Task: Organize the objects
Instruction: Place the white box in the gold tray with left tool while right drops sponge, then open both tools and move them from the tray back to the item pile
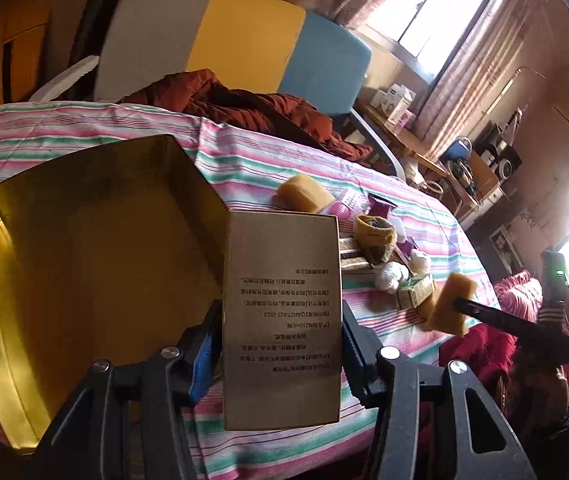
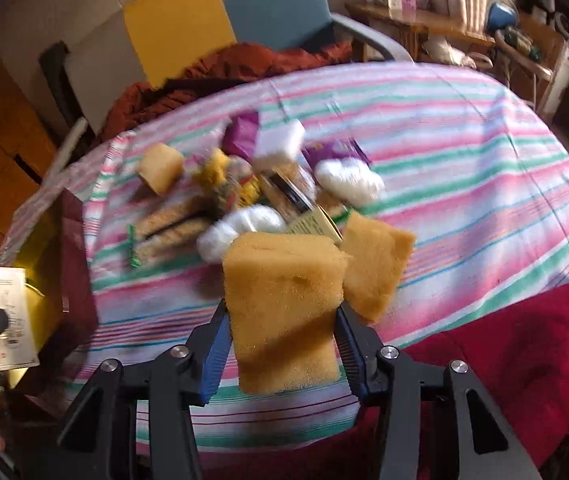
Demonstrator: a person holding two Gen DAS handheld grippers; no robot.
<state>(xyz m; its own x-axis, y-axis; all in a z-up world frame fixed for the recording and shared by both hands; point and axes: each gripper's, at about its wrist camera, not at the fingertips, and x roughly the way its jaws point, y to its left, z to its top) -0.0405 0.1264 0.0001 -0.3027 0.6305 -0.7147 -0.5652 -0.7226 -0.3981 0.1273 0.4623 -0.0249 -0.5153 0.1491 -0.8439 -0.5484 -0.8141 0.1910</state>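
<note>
My left gripper (image 1: 282,316) is shut on a tan printed carton (image 1: 282,312), held upright just right of an open gold-lined box (image 1: 84,248) on the striped tablecloth. My right gripper (image 2: 282,312) is shut on a yellow sponge (image 2: 284,312), lifted above the table's near edge. The same sponge (image 1: 450,304) shows at right in the left wrist view. The carton (image 2: 6,316) and box (image 2: 40,276) show at far left in the right wrist view. A second sponge (image 2: 376,264) lies just behind the held one.
A pile lies mid-table: another sponge (image 2: 160,168), white cotton bundles (image 2: 348,180), purple packets (image 2: 244,132), a white block (image 2: 280,140), small boxes (image 1: 416,292). A rust-red cloth (image 1: 244,104) and colourful chair (image 1: 236,40) stand behind. A red blanket (image 2: 524,360) lies near right.
</note>
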